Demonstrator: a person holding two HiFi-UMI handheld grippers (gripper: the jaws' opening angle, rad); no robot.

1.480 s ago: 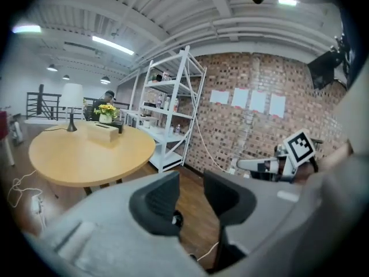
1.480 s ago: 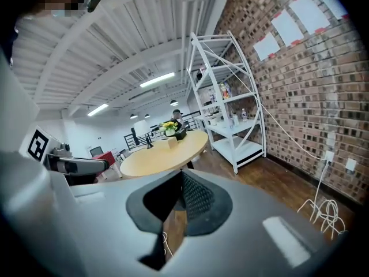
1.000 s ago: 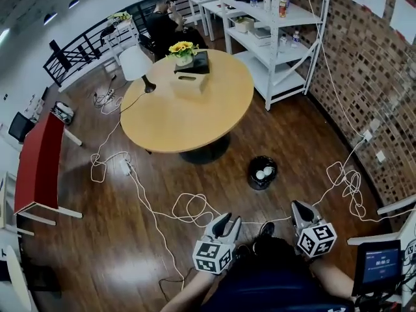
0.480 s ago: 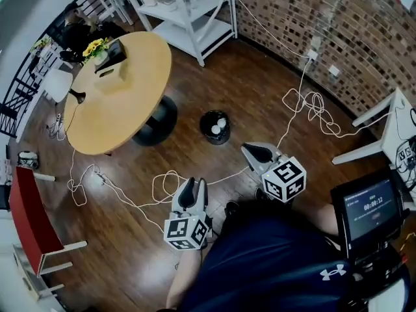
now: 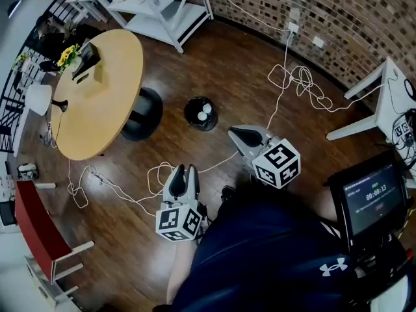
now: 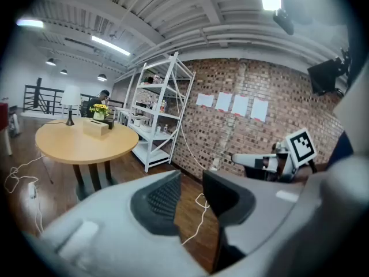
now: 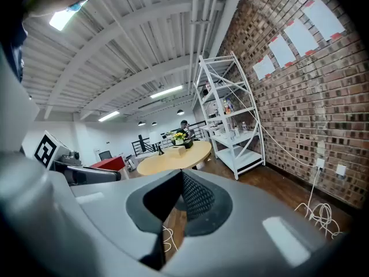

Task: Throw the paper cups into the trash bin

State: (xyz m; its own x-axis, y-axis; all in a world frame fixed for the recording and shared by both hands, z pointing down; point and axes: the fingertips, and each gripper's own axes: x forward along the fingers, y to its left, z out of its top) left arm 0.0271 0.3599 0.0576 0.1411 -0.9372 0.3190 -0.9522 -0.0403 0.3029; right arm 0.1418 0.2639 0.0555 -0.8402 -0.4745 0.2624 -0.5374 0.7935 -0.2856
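Observation:
A black trash bin (image 5: 190, 109) stands on the wood floor beside the round table's base, with two white paper cups (image 5: 205, 111) lying inside it. My left gripper (image 5: 184, 173) hangs low near my body, short of the bin, its jaws a little apart with nothing between them; in the left gripper view the left gripper (image 6: 191, 176) shows only floor and cable through the gap. My right gripper (image 5: 235, 134) sits to the right of the bin, empty, its tips together. In the right gripper view the right gripper (image 7: 180, 173) has its pads meeting at the tip.
A round wooden table (image 5: 97, 96) with a flower pot and tissue box is at the left. White shelving (image 5: 156, 5) stands by the brick wall. White cables (image 5: 296, 80) loop over the floor. A red chair (image 5: 36, 223) is at far left, a white stand (image 5: 367, 112) at right.
The head view has swung round, so the bin and table have slid up and left in the picture. Both grippers stay near my body with unchanged jaws.

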